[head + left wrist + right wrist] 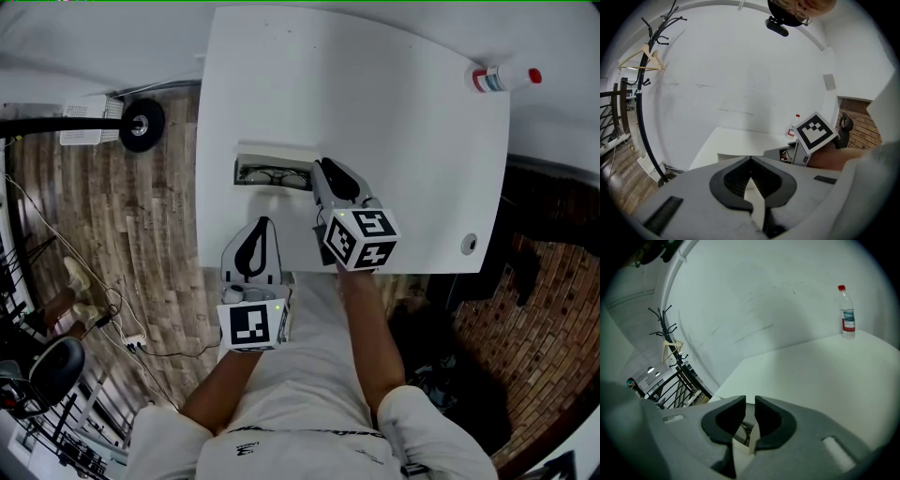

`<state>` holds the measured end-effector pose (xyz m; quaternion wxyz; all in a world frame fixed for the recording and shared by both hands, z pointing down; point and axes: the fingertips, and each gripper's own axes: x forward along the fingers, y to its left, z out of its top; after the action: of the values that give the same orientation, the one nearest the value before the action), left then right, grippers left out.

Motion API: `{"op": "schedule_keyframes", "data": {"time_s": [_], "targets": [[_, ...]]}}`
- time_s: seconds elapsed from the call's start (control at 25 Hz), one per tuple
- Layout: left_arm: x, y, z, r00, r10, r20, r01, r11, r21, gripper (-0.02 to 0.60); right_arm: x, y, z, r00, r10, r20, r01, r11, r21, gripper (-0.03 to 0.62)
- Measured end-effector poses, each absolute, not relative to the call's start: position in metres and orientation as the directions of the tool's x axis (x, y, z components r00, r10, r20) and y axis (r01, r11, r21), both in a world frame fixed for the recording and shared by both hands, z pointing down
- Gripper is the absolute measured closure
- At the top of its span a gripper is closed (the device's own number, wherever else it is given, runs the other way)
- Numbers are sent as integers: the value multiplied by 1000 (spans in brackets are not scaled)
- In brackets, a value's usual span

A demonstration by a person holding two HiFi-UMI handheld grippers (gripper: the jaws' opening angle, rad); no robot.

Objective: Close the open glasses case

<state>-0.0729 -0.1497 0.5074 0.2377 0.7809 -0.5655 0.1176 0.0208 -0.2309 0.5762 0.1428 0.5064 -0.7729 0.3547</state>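
Note:
The open glasses case [273, 167] is white and lies near the table's front left, its lid raised at the far side, dark-framed glasses [272, 175] inside. My right gripper [321, 165] has its tips at the case's right end. In the right gripper view its jaws [750, 400] stand a narrow gap apart, nothing held, with part of the glasses [741, 431] showing behind them. My left gripper [263, 221] hovers just in front of the case over the table's front edge. Its jaws [750, 159] meet at the tips, empty.
The white table [394, 141] carries a plastic bottle with a red cap [503, 78] at its far right corner and a round grommet [468, 244] near the front right. A wooden floor with cables and a coat-rack base [141, 124] lies to the left.

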Motion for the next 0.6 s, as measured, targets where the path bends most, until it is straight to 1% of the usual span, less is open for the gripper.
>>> {"op": "schedule_keyframes", "data": {"time_s": [0.28,0.6], "targets": [[-76,-149,508,329,-832,447,-942,-255,219,583,20,-228,577,-435,-680,590,-890,228,-394,539],[-75,-145,505,333,-826,454,-940,-250,234,583,19,-222,578,-426,-675,602,-897,229,-379,539]]}}
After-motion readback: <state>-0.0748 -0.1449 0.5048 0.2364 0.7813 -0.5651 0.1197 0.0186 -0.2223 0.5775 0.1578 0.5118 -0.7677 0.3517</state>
